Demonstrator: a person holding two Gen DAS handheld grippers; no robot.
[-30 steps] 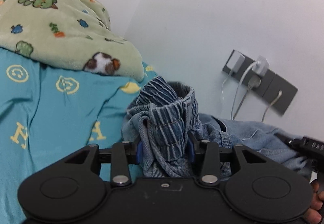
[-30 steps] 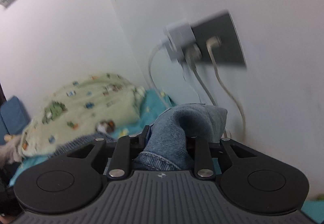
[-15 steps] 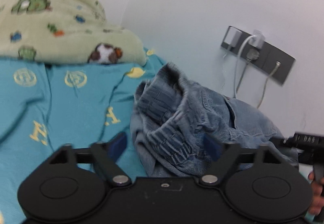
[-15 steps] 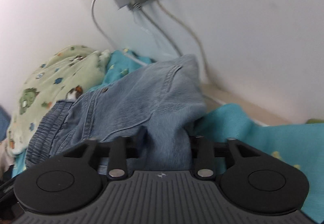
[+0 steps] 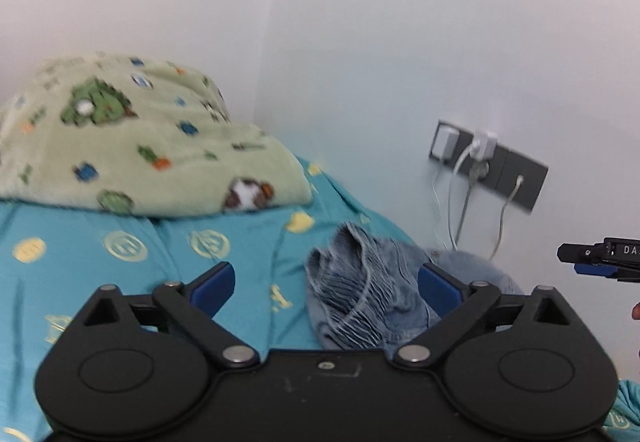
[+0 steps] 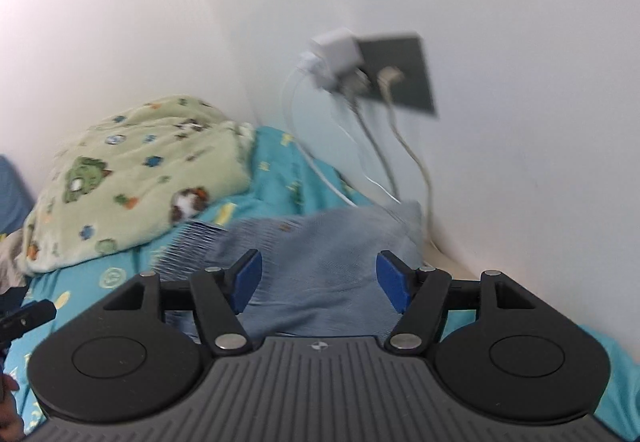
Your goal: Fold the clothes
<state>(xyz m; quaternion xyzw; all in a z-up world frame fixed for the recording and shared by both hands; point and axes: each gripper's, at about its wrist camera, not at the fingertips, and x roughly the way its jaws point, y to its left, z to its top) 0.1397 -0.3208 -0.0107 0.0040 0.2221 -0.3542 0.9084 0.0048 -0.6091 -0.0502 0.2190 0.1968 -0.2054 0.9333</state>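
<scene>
Jeans (image 5: 372, 294): dropped from both grips, lay crumpled on the bed (image 5: 120, 270) below the wall socket (image 5: 490, 164).
Left gripper (image 5: 326, 284): jaws opening, empty.
Right gripper (image 6: 318, 280): jaws opening, denim between, unpinched.
Meaning: fold placed; next one due.

Opening left gripper (image 5: 325, 282) above jeans (image 5: 372, 298)

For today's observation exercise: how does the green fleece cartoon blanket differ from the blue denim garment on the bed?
The green fleece blanket is pale, fluffy and printed with cartoon animals; the blue denim garment is plain, with a ribbed gathered edge. The blanket makes a big mound in the corner; the garment is a smaller crumpled heap near the wall sockets. Both lie on the teal bedsheet.
</scene>
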